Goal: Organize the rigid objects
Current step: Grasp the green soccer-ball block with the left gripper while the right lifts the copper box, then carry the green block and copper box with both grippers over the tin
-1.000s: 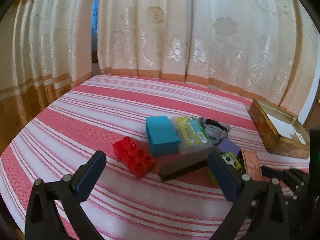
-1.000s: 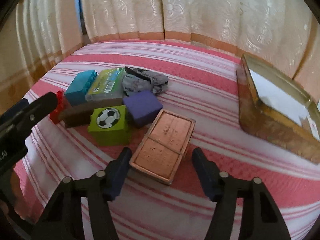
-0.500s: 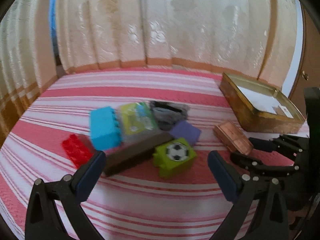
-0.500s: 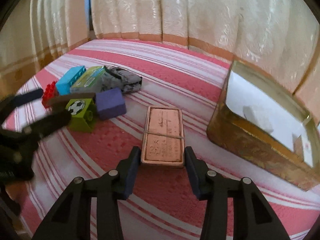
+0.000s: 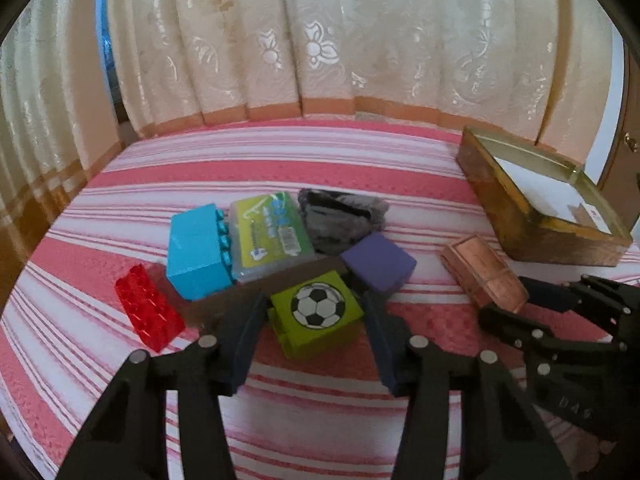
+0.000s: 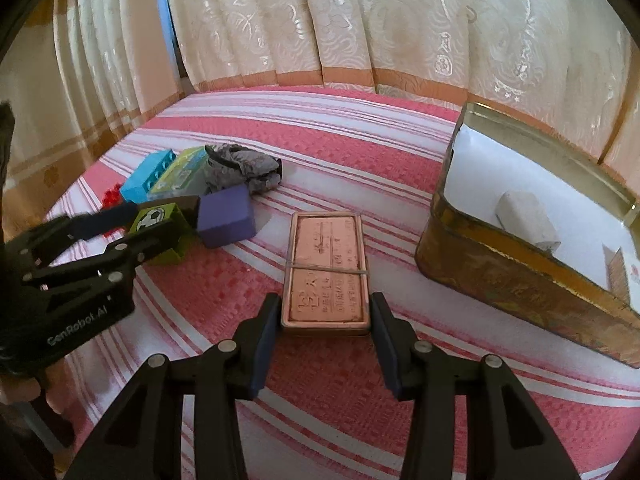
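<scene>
1. Two items are between jaws. The copper tin [image 6: 325,270] lies flat on the striped cloth [image 6: 320,380]; the right gripper [image 6: 324,322] is clamped on its near end, pads against both long sides. The green football block [image 5: 317,314] sits in the left gripper [image 5: 314,320], whose jaws have just been closing; they flank the block closely, contact w/ pads cannot be confirmed.
2. Right wrist view only: a white lump [image 6: 527,220] inside the open gold box [image 6: 520,280], plus raised lettering and a thin band across the tin's lid.
3. Left wrist view only: the full red brick [image 5: 149,312] and the dark brown bar [image 5: 240,294] running behind the green block; in the right wrist view the brick is a sliver.
4. Count, loose pile: 1 red brick, 1 blue brick [image 5: 198,256], 1 green-labelled clear case [image 5: 274,236], 1 grey cloth bundle [image 5: 340,216], 1 purple block [image 5: 378,262], 1 brown bar, 1 green block. Pieces touch or overlap.
5. Separate: 1 copper tin, just beside the pile's right; 1 gold box, near the tin, at the cloth's right edge.
6. Curtains [image 5: 320,40] hang behind.
</scene>
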Motion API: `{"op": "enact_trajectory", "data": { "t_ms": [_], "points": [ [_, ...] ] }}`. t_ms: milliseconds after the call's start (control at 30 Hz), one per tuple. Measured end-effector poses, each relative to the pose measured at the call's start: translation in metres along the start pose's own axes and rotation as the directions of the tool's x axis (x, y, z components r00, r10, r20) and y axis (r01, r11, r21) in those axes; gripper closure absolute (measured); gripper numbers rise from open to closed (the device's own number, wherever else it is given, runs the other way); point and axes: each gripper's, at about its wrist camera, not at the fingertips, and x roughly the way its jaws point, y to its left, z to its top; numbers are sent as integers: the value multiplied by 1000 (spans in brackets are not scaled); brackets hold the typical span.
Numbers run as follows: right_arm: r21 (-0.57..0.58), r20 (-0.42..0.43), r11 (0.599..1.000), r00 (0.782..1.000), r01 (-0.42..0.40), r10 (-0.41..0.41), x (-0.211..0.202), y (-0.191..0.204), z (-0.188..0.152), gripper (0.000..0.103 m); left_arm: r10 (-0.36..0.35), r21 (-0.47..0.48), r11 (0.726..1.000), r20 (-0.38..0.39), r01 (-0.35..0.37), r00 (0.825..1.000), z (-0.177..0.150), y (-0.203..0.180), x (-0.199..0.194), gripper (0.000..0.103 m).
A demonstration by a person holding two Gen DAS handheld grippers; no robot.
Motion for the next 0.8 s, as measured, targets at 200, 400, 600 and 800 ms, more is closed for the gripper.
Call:
{"op": "enact_trajectory", "data": {
  "t_ms": [200,400,600,800],
  "points": [
    [34,28,998,999,-45,44,-6,-6,-1,56,-105,-64,992,13,106,994,-5,10,-6,53],
    [13,123,997,989,-79,77,-23,-2,-1,56,-132,-80,987,85,139,988,-7,8,-20,53],
    [5,202,998,978,-62,60,-37,-1,-1,56,-123,-91,987,134,136,983,-7,5,-29,53],
    [48,299,993,950,-106,87,-56,-11,2,56,-119,-79,988,187,136,975,0,-4,-40,53]
  ]
}}
